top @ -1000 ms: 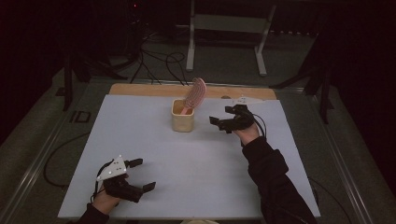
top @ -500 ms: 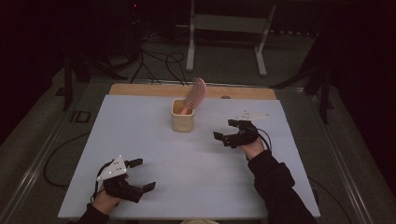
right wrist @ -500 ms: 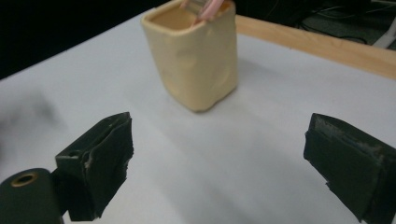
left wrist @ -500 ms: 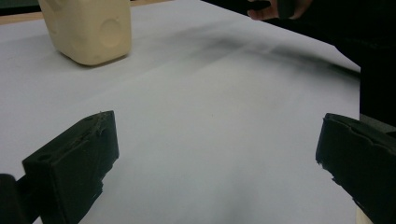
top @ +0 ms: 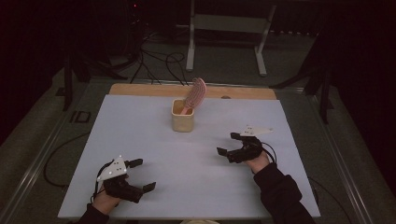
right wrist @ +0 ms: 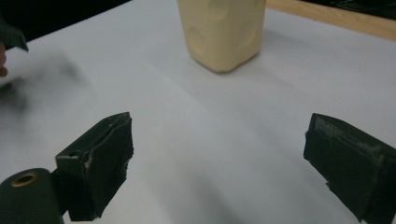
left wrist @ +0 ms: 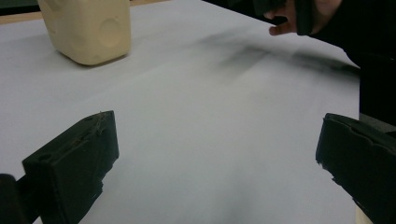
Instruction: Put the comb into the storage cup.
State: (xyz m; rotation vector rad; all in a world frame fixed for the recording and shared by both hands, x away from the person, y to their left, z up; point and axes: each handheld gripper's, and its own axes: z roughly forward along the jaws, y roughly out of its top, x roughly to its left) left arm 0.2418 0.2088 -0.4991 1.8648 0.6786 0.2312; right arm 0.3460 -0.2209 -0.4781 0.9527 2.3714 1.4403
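Observation:
A cream cup point(top: 182, 120) stands at the far middle of the white table point(top: 140, 140), with a pink hairbrush point(top: 196, 94) leaning out of it, bristle head up. My left gripper point(top: 142, 175) rests open near the front left edge, nothing between its jaws. My right gripper point(top: 227, 144) is open low over the table at the right, well short of the cup, and holds nothing. The cup point(left wrist: 88, 28) appears far off at upper left in the left gripper view, and the cup point(right wrist: 222, 30) sits ahead at top centre in the right gripper view.
A wooden strip point(top: 140, 89) runs along the table's far edge. Cables point(top: 159, 60) and a metal stand point(top: 224, 37) lie on the dark floor beyond. The other hand point(left wrist: 299, 18) shows at the top right of the left gripper view.
My right gripper has drawn back from beside the cup toward the near right of the table, staying open. The left gripper has not moved.

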